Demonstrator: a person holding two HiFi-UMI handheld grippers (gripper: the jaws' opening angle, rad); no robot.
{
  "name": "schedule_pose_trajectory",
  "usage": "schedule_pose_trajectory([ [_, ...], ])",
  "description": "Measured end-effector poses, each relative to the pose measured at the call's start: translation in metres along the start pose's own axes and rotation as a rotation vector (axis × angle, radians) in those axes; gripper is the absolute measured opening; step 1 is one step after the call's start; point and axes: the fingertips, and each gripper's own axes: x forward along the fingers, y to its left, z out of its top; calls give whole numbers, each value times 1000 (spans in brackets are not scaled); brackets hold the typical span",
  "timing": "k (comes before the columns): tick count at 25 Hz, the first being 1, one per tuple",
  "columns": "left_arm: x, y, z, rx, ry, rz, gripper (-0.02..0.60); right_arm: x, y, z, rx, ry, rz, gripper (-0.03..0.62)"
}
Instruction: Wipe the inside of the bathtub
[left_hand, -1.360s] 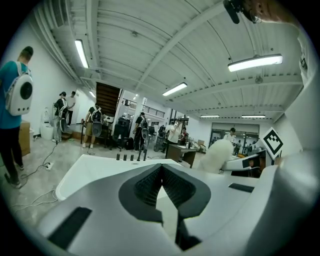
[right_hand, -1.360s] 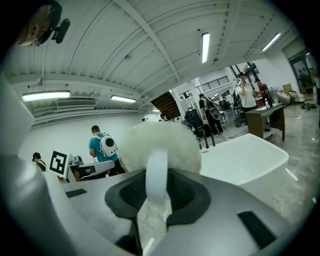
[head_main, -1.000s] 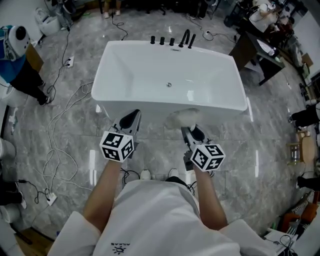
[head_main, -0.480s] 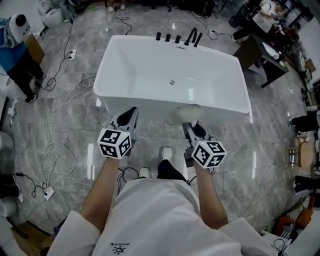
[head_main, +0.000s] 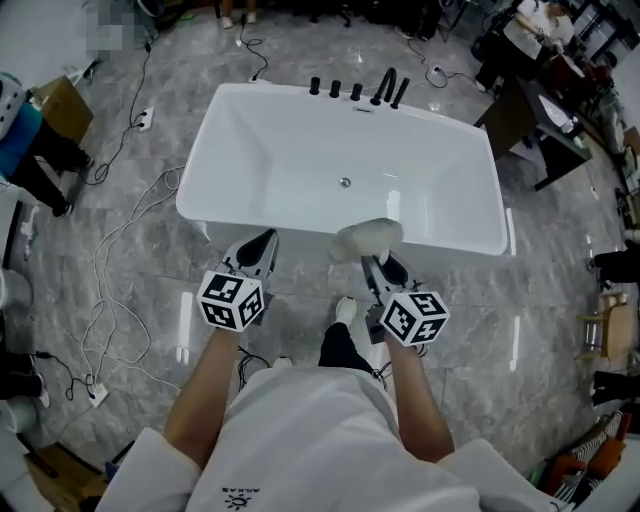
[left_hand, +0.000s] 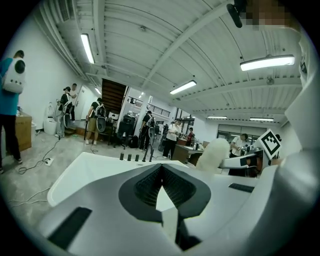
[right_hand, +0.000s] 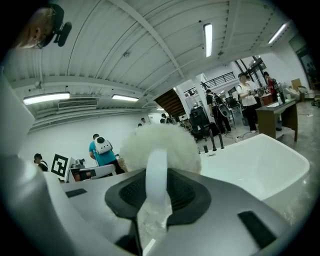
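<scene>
Okay, so you stood at the near side of the white bathtub (head_main: 290, 150), which sat on a grey marbled floor (head_main: 555, 300). Your right gripper (head_main: 375, 262) was clenched on a fluffy white scrubber (head_main: 368, 236). In the right gripper view the flat white handle (right_hand: 156, 182) sat pinched between the two dark pads, with the fluffy head sticking up past the jaw tips. In the head view that head lay over the tub's near rim, right of its middle. Couldn't tell whether it touched the rim.

Your left gripper (head_main: 256, 252) was clenched too, but on nothing. In its own view the pads met at the tips, with only a small gap lower down showing the white tub behind. It hung over the floor just near of the near rim, left of the scrubber and apart from it. Both grippers pointed toward the far side.

Tub interior looked bare and white. The drain (head_main: 344, 182) was near the middle of the tub bottom. A row of black faucet fittings (head_main: 355, 90) stood on the far rim. Loose cables (head_main: 120, 240) trailed over the floor to the left of the tub. One white shoe (head_main: 345, 309) showed between your arms, close to the tub's near side.
</scene>
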Motion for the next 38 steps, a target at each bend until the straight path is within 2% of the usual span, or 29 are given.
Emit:
schedule_pose_trajectory([
  [6, 89, -20, 16, -12, 22, 18, 12, 24, -86, 38, -1, 31, 11, 101],
  [13, 165, -29, 30, -19, 39, 79, 12, 63, -150, 72, -8, 68, 78, 103],
  [18, 198, -32, 39, -11, 52, 107, 12, 81, -180, 80, 13, 90, 112, 101],
  [23, 219, -30, 34, 0, 92, 102, 12, 89, -208, 80, 48, 85, 87, 101],
  [30, 266, -49, 29, 26, 148, 15, 12, 79, -251, 82, 102, 62, -5, 103],
  [38, 329, -78, 31, 52, 189, -167, 12, 65, -289, 95, 127, 22, -154, 102],
])
